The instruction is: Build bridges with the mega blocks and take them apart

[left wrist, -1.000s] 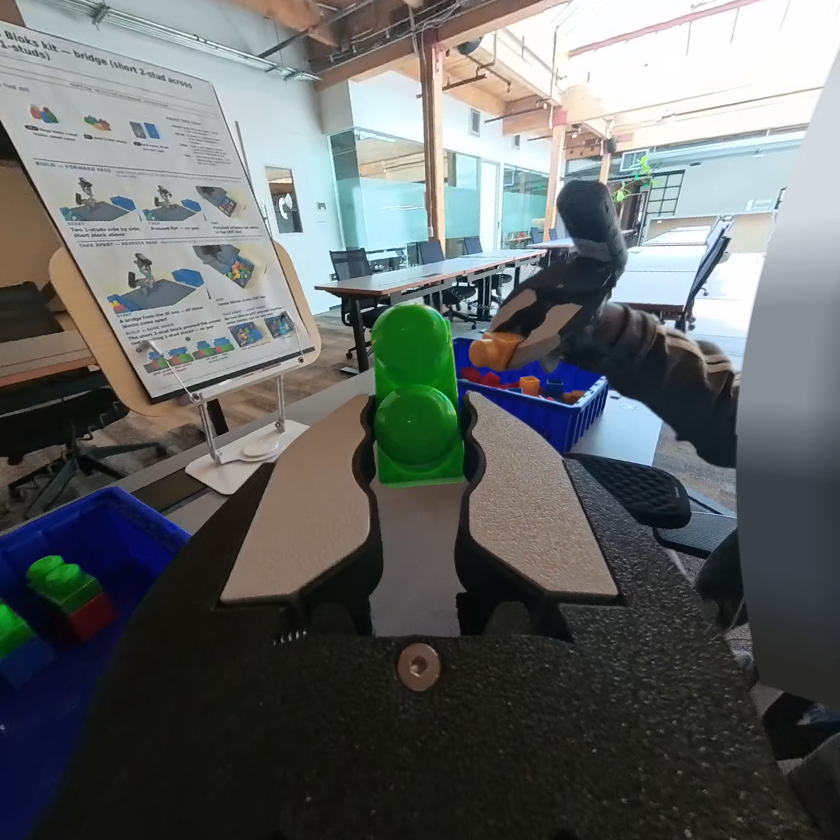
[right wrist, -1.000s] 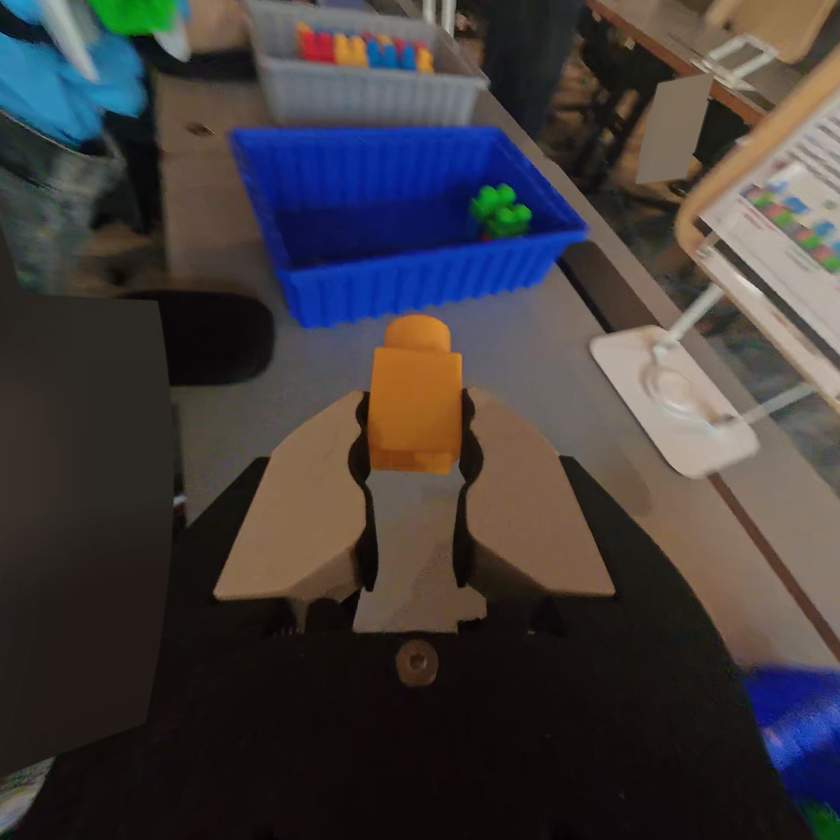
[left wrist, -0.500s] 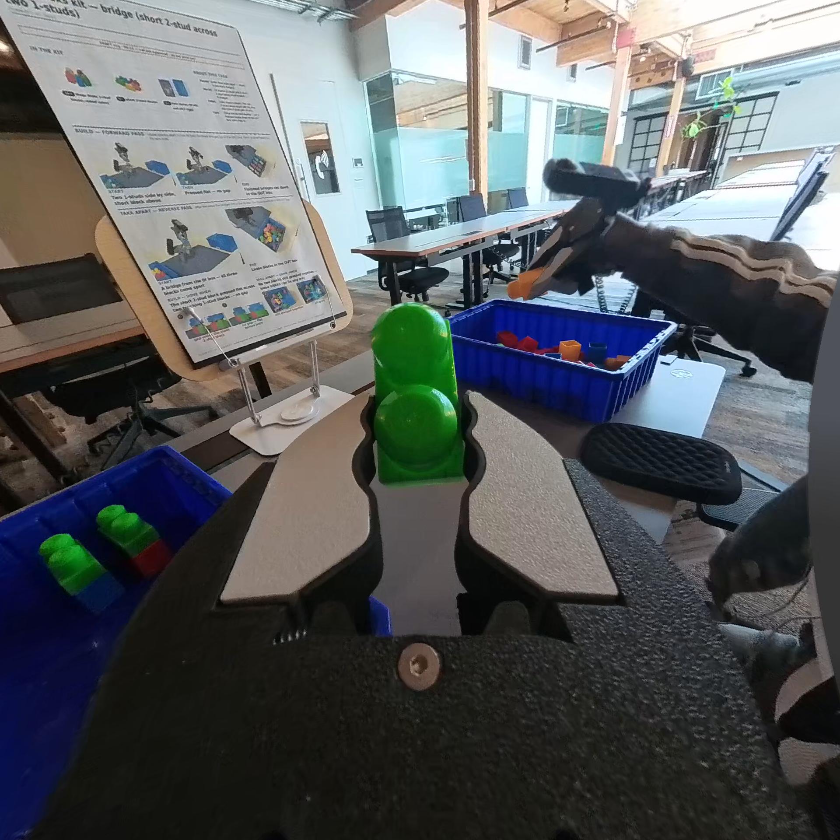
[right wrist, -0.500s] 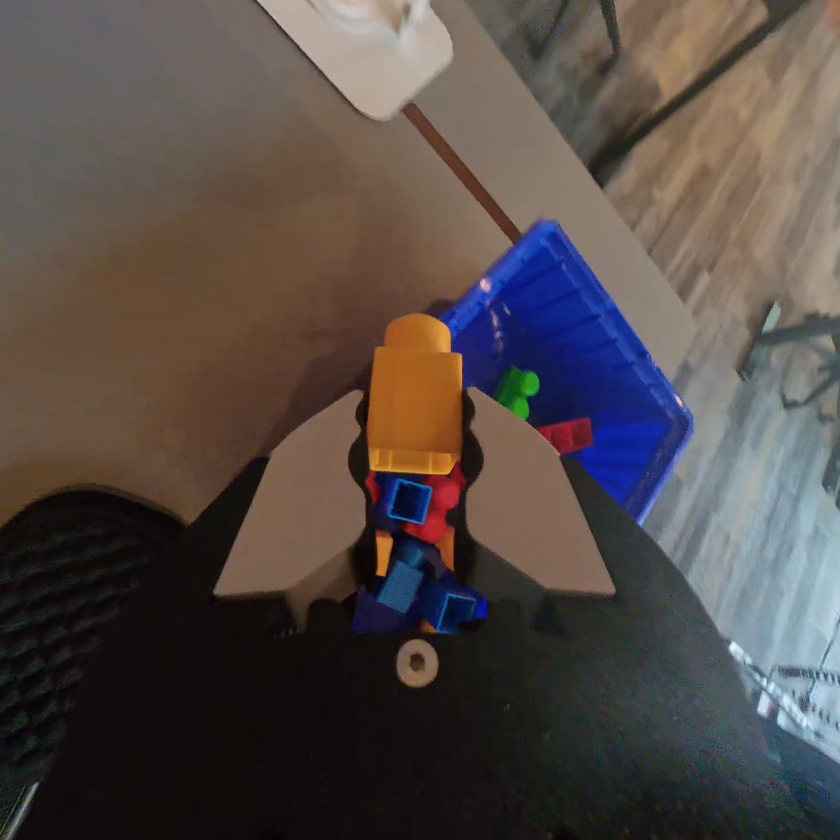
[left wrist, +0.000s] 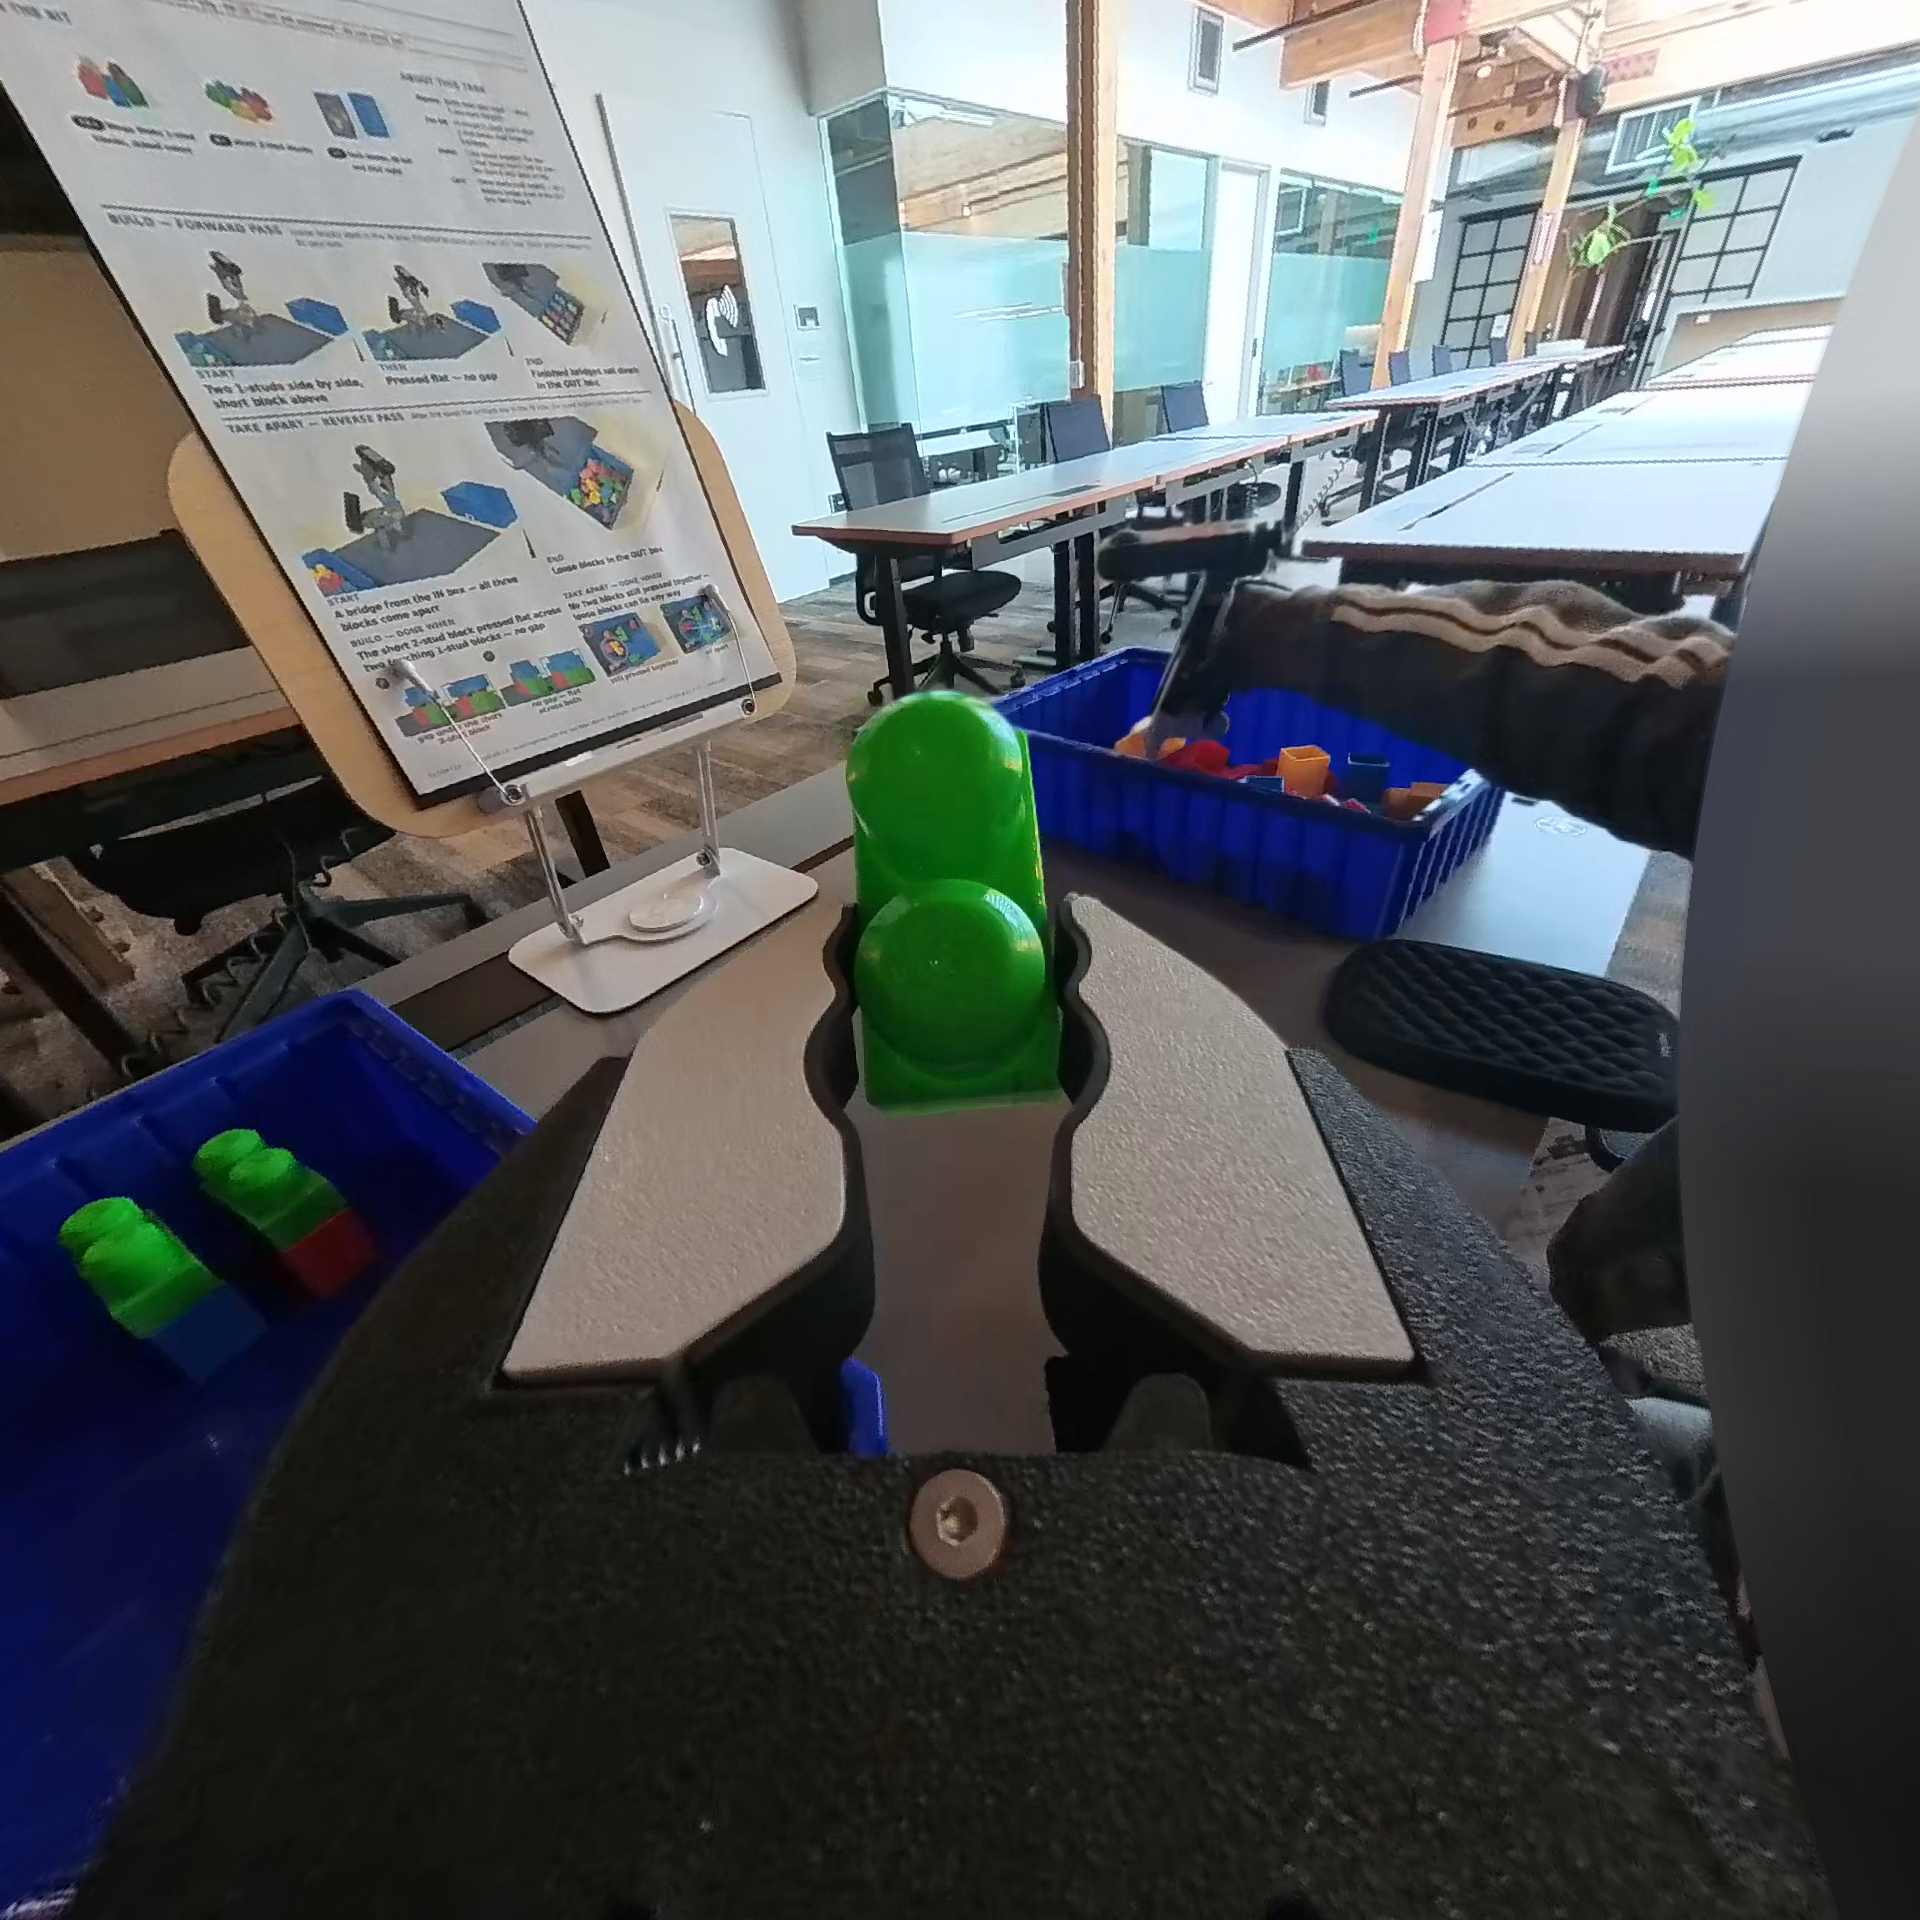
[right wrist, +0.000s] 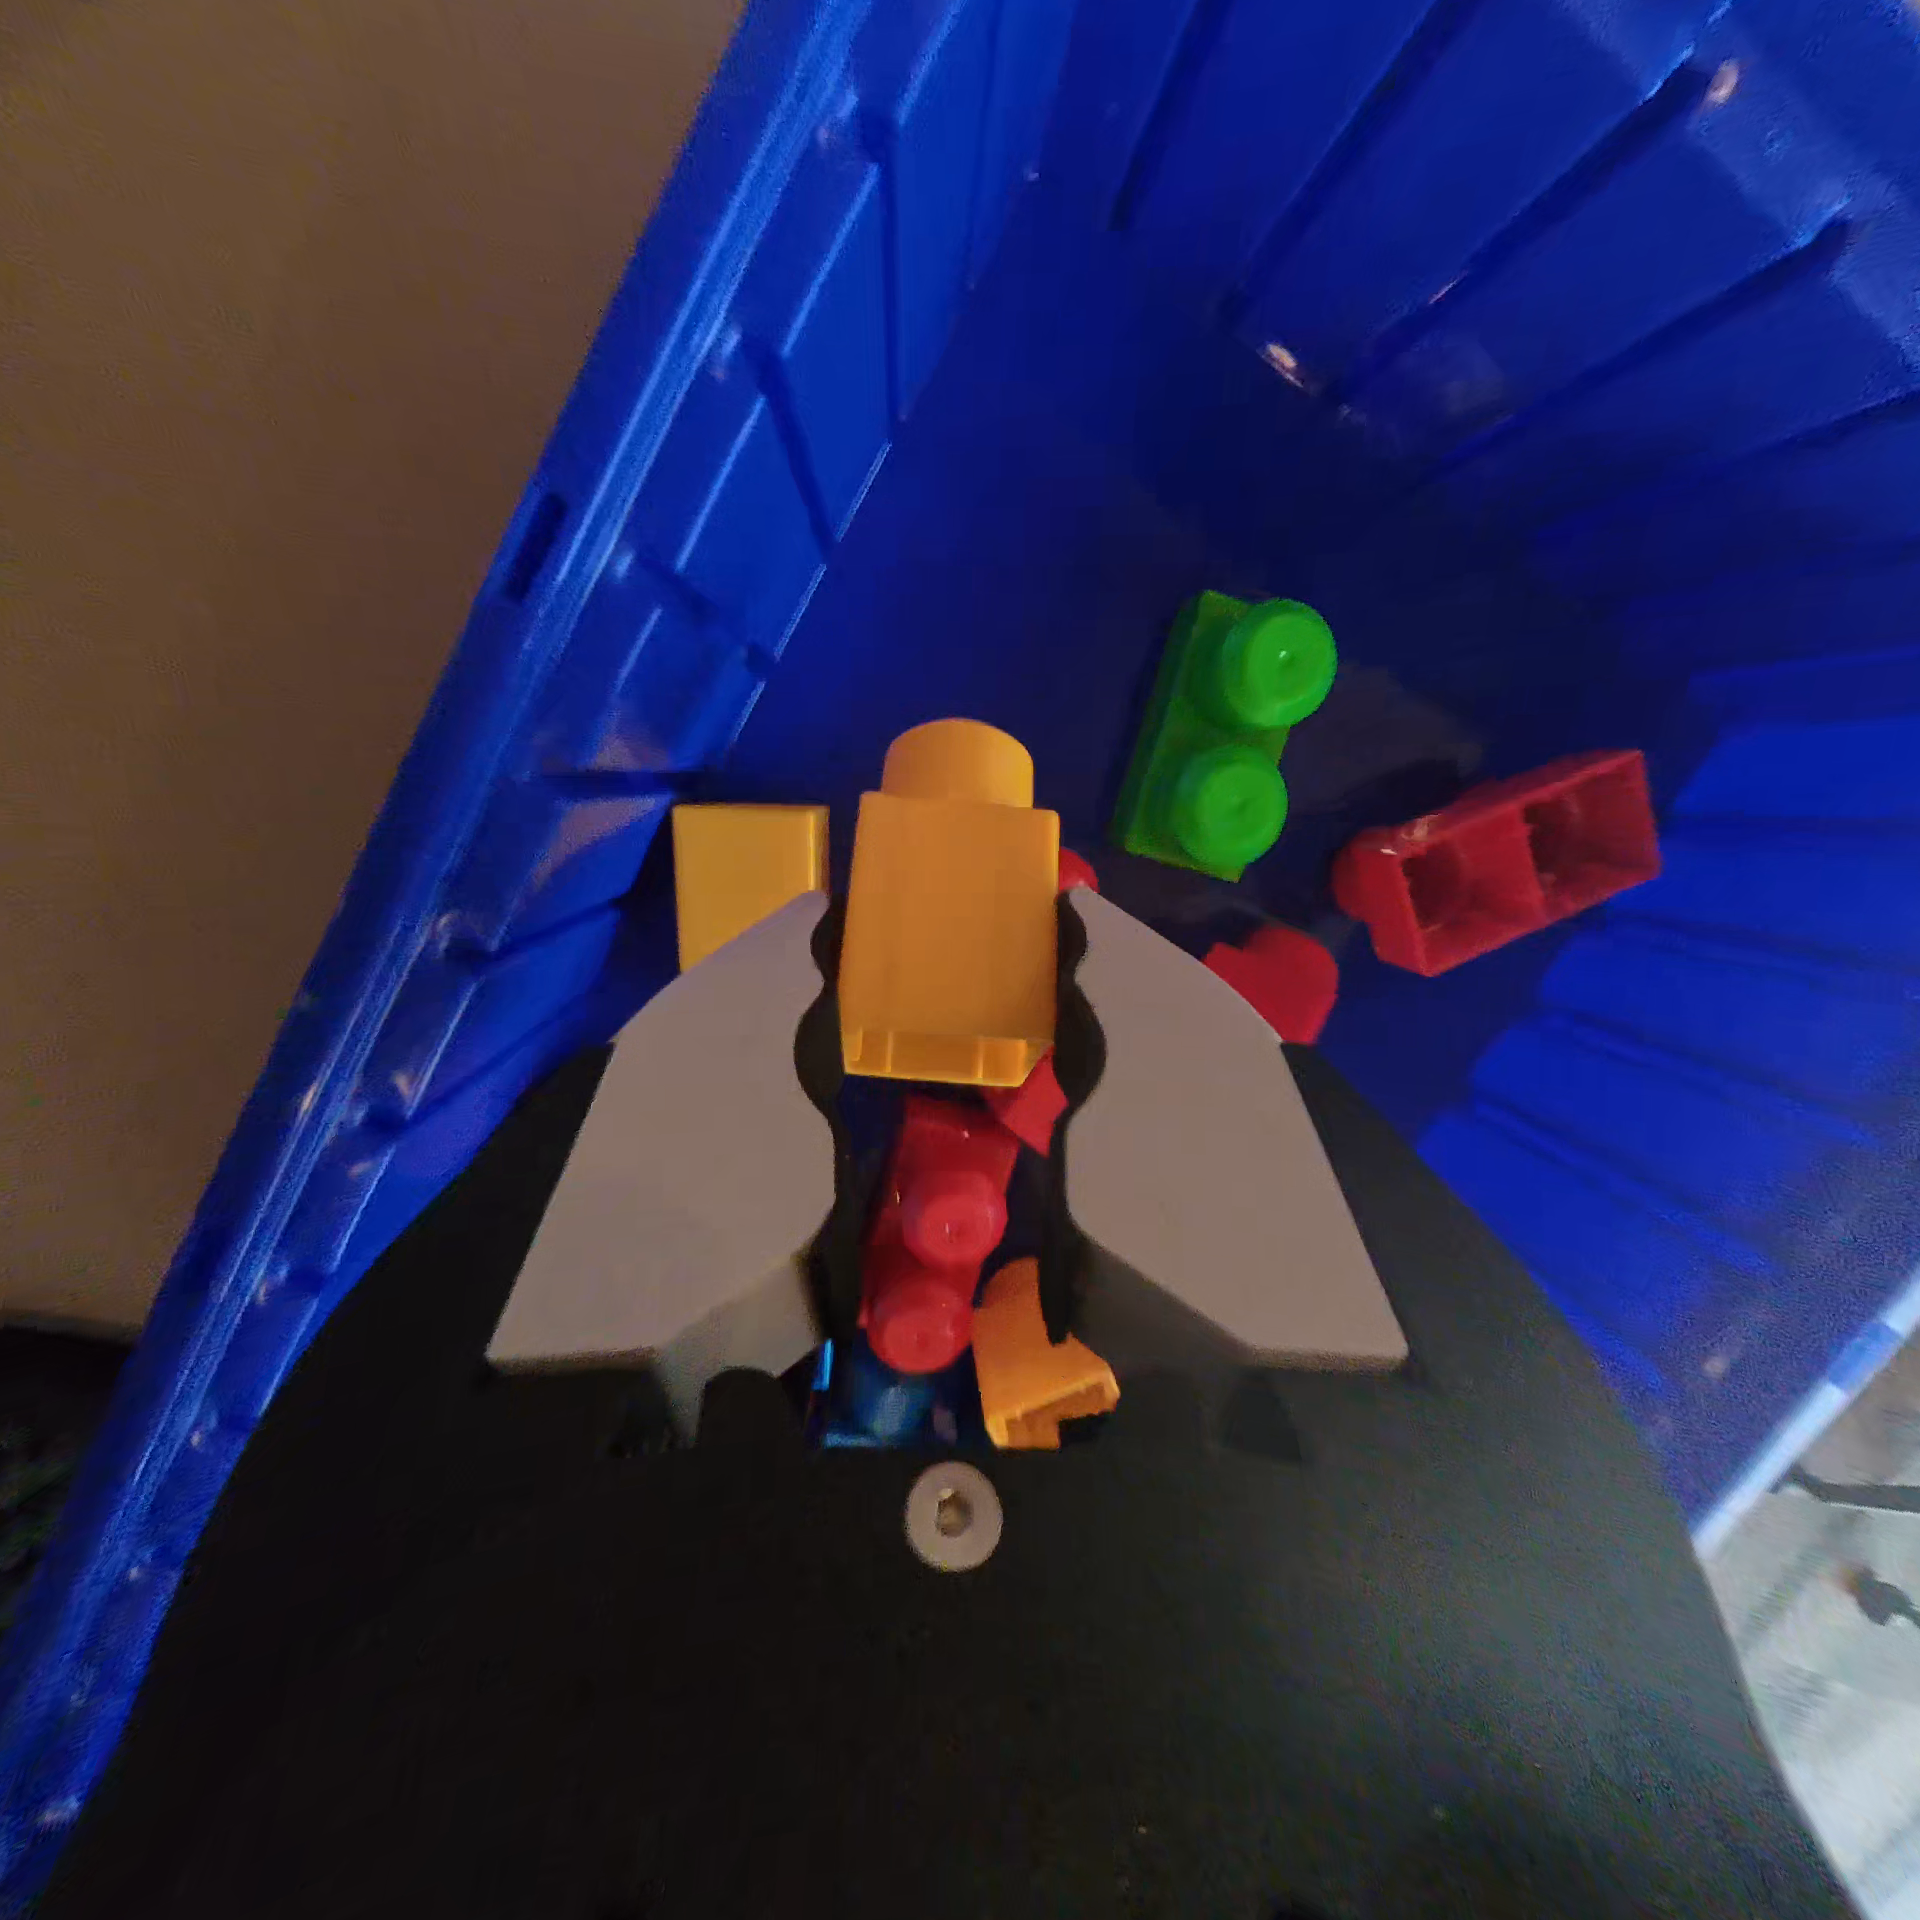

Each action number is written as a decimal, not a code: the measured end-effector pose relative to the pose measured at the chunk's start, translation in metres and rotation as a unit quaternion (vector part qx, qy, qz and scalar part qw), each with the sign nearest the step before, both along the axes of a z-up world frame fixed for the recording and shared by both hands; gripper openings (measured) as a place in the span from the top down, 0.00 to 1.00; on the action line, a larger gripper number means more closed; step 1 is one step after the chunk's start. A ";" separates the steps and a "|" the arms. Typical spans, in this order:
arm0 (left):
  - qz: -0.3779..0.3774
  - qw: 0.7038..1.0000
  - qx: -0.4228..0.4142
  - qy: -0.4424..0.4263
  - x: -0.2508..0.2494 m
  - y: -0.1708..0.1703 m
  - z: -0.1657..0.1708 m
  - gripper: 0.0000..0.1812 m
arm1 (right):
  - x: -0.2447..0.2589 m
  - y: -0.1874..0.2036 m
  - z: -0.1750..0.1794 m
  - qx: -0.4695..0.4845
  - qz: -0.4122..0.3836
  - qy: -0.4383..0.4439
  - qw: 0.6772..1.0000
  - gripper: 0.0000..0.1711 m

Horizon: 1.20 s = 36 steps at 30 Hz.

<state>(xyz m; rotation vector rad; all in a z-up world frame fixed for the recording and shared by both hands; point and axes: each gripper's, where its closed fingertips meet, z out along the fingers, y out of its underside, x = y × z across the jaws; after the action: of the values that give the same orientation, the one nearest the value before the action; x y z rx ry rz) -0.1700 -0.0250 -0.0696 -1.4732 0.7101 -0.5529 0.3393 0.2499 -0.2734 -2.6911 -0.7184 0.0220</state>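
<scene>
Left gripper (left wrist: 951,997) clamps green two-stud block (left wrist: 945,935), centre frame. Lower left: blue bin (left wrist: 312,1049) with stacked blocks. Upper left: instruction sheet (left wrist: 416,416) on stand.

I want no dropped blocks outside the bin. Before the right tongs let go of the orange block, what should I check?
1. Right tongs shut on orange block: ok.
2. Block inside the blue bin walls: ok.
3. Block low enough to release: cannot tell.
4. Loose blocks below, such as the green block, may make it bounce: not ok.
5. Left tongs hold the green two-stud block, apart from the bin: ok.
</scene>
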 end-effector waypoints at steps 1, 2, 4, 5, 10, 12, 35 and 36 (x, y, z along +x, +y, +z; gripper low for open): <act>0.002 1.000 -0.002 0.004 0.000 0.001 -0.001 0.81 | -0.001 0.003 -0.006 -0.010 -0.005 0.008 1.000 0.78; 0.003 1.000 -0.003 0.006 0.000 0.001 -0.001 0.80 | -0.001 0.006 -0.011 -0.017 -0.011 0.013 1.000 0.78; 0.005 1.000 -0.003 0.007 0.000 0.001 -0.001 0.80 | -0.001 0.012 -0.018 -0.020 -0.020 0.018 0.999 0.78; 0.006 1.000 -0.003 0.008 0.000 0.002 0.000 0.80 | -0.001 0.014 -0.020 -0.020 -0.023 0.021 0.999 0.78; 0.006 1.000 -0.006 0.011 0.000 0.004 -0.001 0.80 | 0.003 0.017 -0.027 -0.018 -0.036 0.031 0.999 0.73; 0.004 1.000 -0.006 0.012 0.001 0.004 -0.001 0.80 | 0.006 0.017 -0.026 -0.010 -0.043 0.038 0.998 0.67; -0.035 0.999 -0.013 0.016 0.018 -0.009 -0.007 0.81 | -0.290 -0.164 0.244 0.371 0.384 0.301 0.790 0.48; -0.037 0.999 -0.012 0.019 0.019 -0.010 -0.007 0.80 | -0.308 -0.179 0.244 0.360 0.411 0.306 0.780 0.44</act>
<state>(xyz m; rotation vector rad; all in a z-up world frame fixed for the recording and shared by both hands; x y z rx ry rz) -0.1510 -0.0348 -0.0762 -1.4872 0.7927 -0.5945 0.0316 0.0707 -0.0293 -1.3481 -1.2682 0.6581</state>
